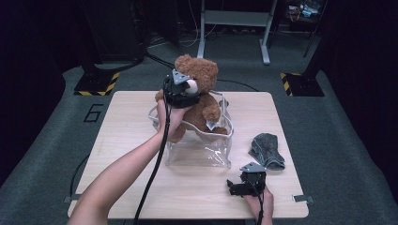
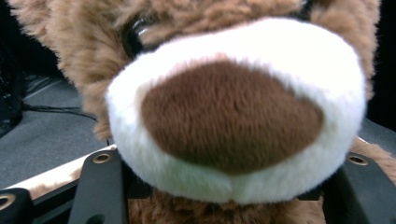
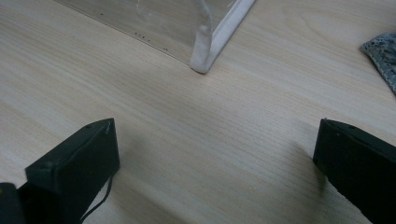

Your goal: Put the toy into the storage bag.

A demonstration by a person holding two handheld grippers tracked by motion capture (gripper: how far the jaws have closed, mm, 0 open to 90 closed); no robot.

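A brown teddy bear (image 1: 202, 70) sits upright with its legs inside a clear plastic bag (image 1: 202, 151) at the middle of the table. My left gripper (image 1: 181, 92) is at the bear's face. In the left gripper view the white muzzle with its brown nose (image 2: 233, 116) sits between the two black jaws, which press on its sides. My right gripper (image 1: 237, 186) rests on the table near the front edge, to the right of the bag. Its jaws stand wide apart (image 3: 215, 163) over bare wood, with the bag's white-edged corner (image 3: 205, 51) just beyond.
A crumpled grey cloth (image 1: 266, 149) lies on the light wooden table (image 1: 126, 122) to the right of the bag; its edge (image 3: 383, 56) shows in the right gripper view. Dark floor, cables and stand legs surround the table.
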